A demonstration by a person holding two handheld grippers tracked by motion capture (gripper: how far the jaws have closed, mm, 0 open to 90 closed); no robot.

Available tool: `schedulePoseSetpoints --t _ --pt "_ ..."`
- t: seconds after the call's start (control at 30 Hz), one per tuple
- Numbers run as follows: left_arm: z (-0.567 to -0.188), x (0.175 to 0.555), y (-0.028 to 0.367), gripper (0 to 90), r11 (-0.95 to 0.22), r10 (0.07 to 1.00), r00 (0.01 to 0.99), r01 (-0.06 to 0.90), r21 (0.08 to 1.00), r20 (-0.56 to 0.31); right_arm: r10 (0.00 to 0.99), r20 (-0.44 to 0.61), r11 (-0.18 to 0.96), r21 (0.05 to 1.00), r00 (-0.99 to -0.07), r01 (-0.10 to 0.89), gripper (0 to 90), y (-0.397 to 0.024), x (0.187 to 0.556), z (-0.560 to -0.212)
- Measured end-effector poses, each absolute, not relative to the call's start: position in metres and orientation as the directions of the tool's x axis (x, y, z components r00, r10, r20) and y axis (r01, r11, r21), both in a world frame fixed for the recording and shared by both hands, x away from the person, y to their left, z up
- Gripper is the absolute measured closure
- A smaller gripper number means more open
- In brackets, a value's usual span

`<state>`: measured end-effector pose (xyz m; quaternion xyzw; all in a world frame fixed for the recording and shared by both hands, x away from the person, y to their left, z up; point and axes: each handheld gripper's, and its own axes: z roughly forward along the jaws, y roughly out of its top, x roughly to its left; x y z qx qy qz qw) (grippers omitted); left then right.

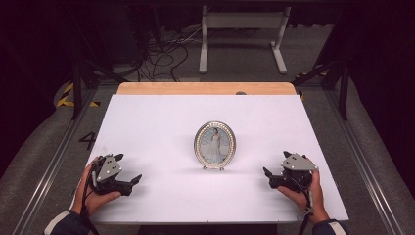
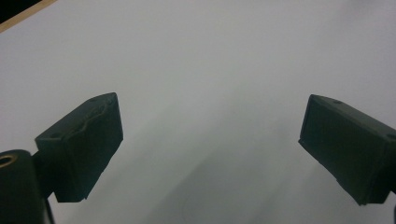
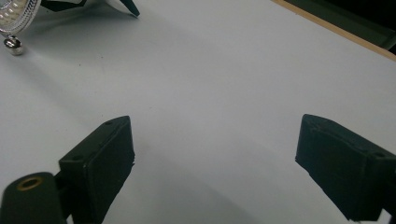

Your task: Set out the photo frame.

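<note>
Two grippers on the table [image 1: 147,112], one thing between them: an oval picture frame [image 1: 215,144]. Frame stands upright near the middle of the white tabletop, a bit toward the near edge, on small ball feet, silver beaded rim, photo of a figure in a white dress facing the person. Left gripper [image 1: 128,171] sits by the near left corner, held in the left hand [image 1: 93,193], grey plate on top, jaws spread wide apart, holding nothing, pointing toward the table's middle. In the left gripper view both black jaws stand well apart over bare white surface, wooden edge strip [image 2: 25,16] at the top left corner. Right gripper [image 1: 274,169] near the near right corner, in the right hand [image 1: 306,193], jaws also wide apart and empty, aimed toward the frame. Right gripper view: jaws apart over white top, bit of the frame's beaded rim [image 3: 16,14] with one ball foot and its dark back stand [image 3: 126,5] at the top left, wooden strip at the top right. Both grippers well apart from the frame, neither touching it. Cables and a white stand leg [image 1: 242,22] on the floor beyond the far edge
</note>
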<state>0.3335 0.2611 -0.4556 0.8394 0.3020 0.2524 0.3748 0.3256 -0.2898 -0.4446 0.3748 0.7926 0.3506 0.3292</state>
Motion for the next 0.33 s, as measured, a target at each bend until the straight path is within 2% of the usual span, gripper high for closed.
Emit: schedulePoseSetpoints --t 0.33 --pt "-0.456 0.3338 0.2593 6.4 -0.544 0.694 0.691 0.32 0.776 0.202 0.834 -0.25 0.454 0.818 -0.491 0.354 11.3 -0.2934 0.3241 -0.4399"
